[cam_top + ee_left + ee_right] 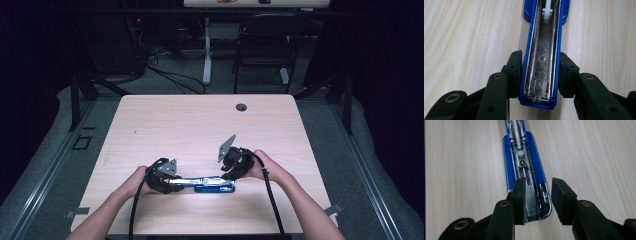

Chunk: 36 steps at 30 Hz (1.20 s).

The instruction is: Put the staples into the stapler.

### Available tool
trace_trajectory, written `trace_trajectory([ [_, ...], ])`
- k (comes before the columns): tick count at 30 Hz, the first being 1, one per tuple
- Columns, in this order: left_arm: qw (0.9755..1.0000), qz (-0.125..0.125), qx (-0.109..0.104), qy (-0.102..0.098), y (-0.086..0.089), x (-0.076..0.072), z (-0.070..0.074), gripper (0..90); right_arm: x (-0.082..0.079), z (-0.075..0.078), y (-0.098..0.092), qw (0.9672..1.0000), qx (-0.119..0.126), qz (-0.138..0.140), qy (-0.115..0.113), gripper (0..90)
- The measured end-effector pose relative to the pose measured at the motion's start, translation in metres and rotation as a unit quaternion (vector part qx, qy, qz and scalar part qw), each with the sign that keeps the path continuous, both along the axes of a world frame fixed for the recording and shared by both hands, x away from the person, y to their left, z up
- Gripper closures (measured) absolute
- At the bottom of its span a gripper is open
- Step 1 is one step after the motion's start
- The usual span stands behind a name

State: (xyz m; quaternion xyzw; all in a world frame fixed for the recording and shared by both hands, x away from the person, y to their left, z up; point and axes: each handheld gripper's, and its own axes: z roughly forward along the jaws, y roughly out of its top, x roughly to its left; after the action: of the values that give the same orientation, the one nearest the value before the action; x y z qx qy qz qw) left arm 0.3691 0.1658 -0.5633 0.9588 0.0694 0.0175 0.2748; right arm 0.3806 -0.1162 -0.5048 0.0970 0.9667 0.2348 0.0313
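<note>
A blue stapler (pixel 212 184) lies swung open flat near the front of the table. In the left gripper view its blue arm with the bare metal channel (pixel 541 62) runs away from me, and my left gripper (pixel 540 75) is shut on the sides of that arm near its end. In the right gripper view the magazine half (pixel 524 160) lies below, with a strip of staples (pixel 531 202) in its near end. My right gripper (pixel 539 195) hangs over that end with its jaws apart. One finger (pixel 520 195) stands beside the strip; the other is clear of the stapler.
The light wooden table (pixel 200 125) has a cable hole (pixel 241 107) near its far edge. Beyond it stand a black chair (pixel 265 45) and a white desk leg (pixel 206 50), with cables on the floor. Both forearms come in from the front edge.
</note>
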Motion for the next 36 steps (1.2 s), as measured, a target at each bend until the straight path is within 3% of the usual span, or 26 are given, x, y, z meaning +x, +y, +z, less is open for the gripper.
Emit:
trace_trajectory([
  [4, 1.0, 0.001, 0.0, 0.0, 0.0, 0.0, 0.0, 60.7, -0.004, -0.002, -0.003, 0.9989, 0.008, -0.047, 0.001, 65.1],
  [9, 1.0, 0.003, 0.003, 0.0, 0.0, 0.0, 0.0, 59.4, -0.009, -0.009, -0.008, 0.996, -0.009, -0.089, -0.008, 66.3],
  [11, 1.0, 0.007, 0.002, 0.005, 0.001, 0.0, 0.0, 60.3, -0.01, -0.011, -0.01, 0.9944, -0.004, -0.105, -0.008, 66.6],
  [12, 0.9999, 0.01, 0.0, 0.005, 0.001, 0.0, 0.0, 60.6, -0.012, -0.013, -0.018, 0.9904, 0.015, -0.137, -0.002, 66.7],
  [13, 0.9999, 0.01, 0.0, 0.01, 0.001, 0.0, 0.0, 60.6, -0.013, -0.014, -0.022, 0.988, 0.031, -0.151, 0.005, 70.0],
  [14, 0.9999, 0.01, 0.002, 0.01, 0.001, 0.0, 0.0, 60.5, -0.014, -0.016, -0.026, 0.9859, 0.039, -0.162, 0.012, 71.4],
  [16, 0.9999, 0.015, -0.004, 0.003, 0.001, 0.0, -0.001, 60.5, -0.015, -0.019, -0.029, 0.984, 0.034, -0.174, 0.013, 71.6],
  [17, 0.9999, 0.011, 0.001, 0.01, 0.002, 0.001, 0.0, 60.5, -0.016, -0.018, -0.033, 0.9817, 0.049, -0.183, 0.018, 72.4],
  [18, 0.9999, 0.015, -0.002, 0.002, 0.002, 0.0, -0.001, 60.6, -0.016, -0.018, -0.034, 0.9803, 0.054, -0.189, 0.021, 72.7],
  [24, 0.9999, 0.012, 0.002, 0.007, 0.003, 0.0, 0.001, 60.9, -0.019, -0.018, -0.035, 0.9797, 0.052, -0.192, 0.02, 74.3],
  [27, 0.9999, 0.01, 0.003, 0.003, 0.003, -0.002, 0.004, 61.5, -0.02, -0.018, -0.034, 0.9797, 0.053, -0.193, 0.012, 73.3],
  [29, 0.9999, 0.009, 0.003, -0.003, 0.002, -0.003, 0.005, 62.0, -0.02, -0.02, -0.032, 0.978, 0.064, -0.198, 0.016, 72.9],
  [31, 1.0, 0.007, 0.002, -0.007, 0.002, -0.003, 0.007, 62.2, -0.019, -0.023, -0.029, 0.9786, 0.054, -0.198, 0.019, 73.9],
  [34, 0.9998, 0.01, 0.0, -0.016, 0.002, -0.005, 0.009, 62.0, -0.02, -0.023, -0.027, 0.9781, 0.061, -0.198, 0.018, 74.9],
  [36, 0.9999, 0.005, 0.001, -0.012, 0.003, -0.005, 0.011, 61.7, -0.02, -0.023, -0.026, 0.9788, 0.059, -0.196, 0.017, 75.1],
])
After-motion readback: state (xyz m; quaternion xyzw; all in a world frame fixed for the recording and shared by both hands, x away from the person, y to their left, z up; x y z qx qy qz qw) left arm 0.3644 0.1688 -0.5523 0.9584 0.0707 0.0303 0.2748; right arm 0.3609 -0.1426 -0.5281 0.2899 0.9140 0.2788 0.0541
